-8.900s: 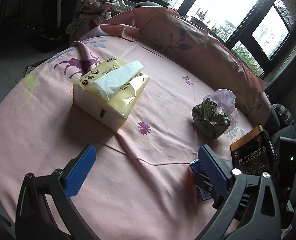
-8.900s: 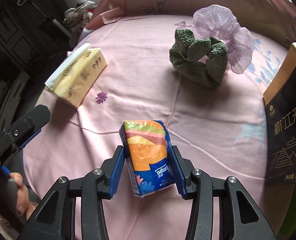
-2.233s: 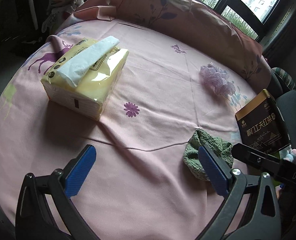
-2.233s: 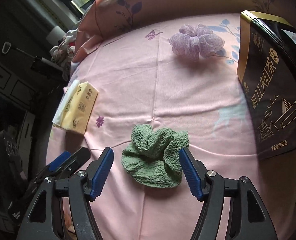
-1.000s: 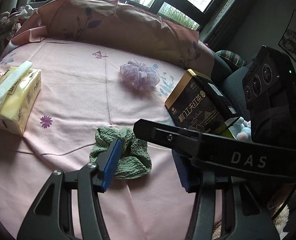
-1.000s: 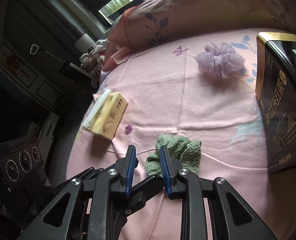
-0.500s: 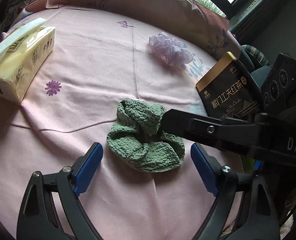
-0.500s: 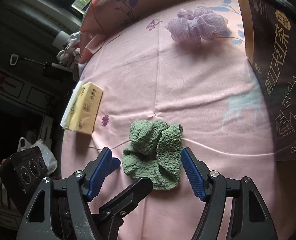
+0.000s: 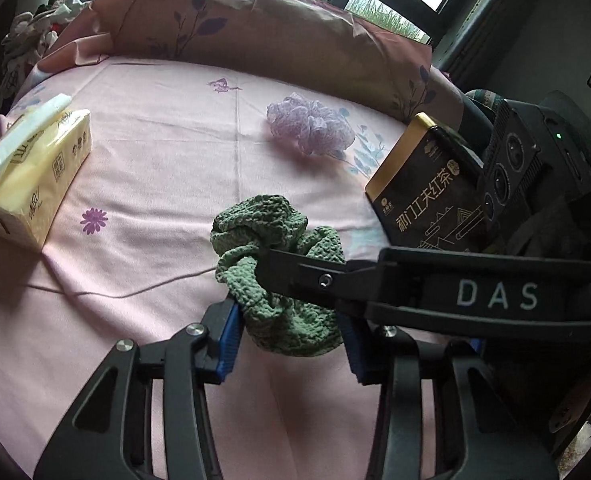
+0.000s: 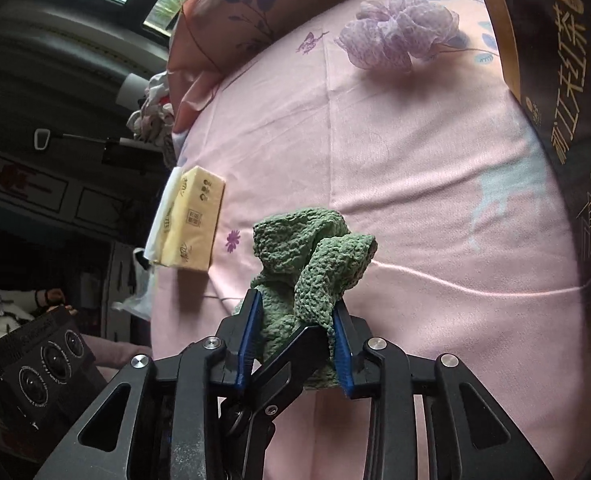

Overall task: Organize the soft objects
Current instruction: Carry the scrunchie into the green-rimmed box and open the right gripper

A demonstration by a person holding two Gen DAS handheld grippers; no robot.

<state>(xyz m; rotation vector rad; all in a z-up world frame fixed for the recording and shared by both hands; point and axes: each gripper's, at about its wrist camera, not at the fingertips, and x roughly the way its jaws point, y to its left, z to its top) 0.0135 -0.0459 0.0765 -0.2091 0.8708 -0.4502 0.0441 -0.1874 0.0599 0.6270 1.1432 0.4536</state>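
Left wrist: both tools (image 9: 289, 336) (image 10: 295, 340) pinch green scrunchie (image 9: 279, 280), right closing

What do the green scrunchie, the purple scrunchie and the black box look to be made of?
Green scrunchie: thick matte knit, bumpy waffle texture. Purple scrunchie: thin, sheer gauzy fabric, ruffled, light shows through. Black box: probably tin or coated card, smooth with gold rim.

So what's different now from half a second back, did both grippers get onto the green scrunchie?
Yes. Both were open around it; now the left gripper is shut on the green scrunchie, and the right gripper is closing with its pads on it too, bunching it up. The purple scrunchie, tissue pack and tea tin stayed put.
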